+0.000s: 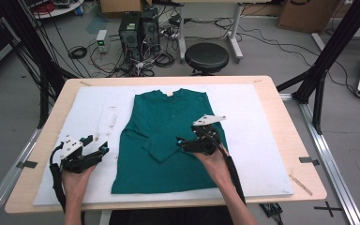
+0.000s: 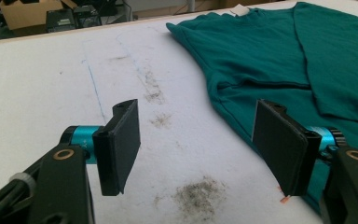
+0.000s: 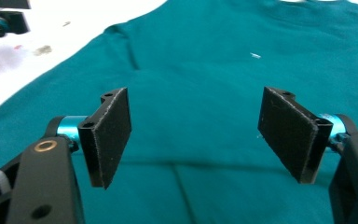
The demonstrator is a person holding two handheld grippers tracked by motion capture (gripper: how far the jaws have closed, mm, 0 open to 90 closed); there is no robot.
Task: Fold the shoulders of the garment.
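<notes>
A dark green long-sleeved shirt (image 1: 168, 140) lies flat on a white mat (image 1: 262, 122), collar at the far side, with one sleeve folded across its front. My right gripper (image 1: 187, 135) hovers over the middle of the shirt (image 3: 205, 70); in its own view this gripper (image 3: 196, 135) is open with nothing between the pads. My left gripper (image 1: 99, 143) rests over bare mat to the left of the shirt's side edge (image 2: 279, 51). It (image 2: 196, 140) is open and empty, with its right pad just over the shirt's edge.
The mat (image 2: 51, 84) covers most of a wooden table (image 1: 300, 154) and carries grey smudges (image 2: 198, 196). Beyond the far edge stand a black stool (image 1: 206, 57) and computer towers (image 1: 138, 28) among floor cables. A black frame post (image 1: 323, 61) rises at the right.
</notes>
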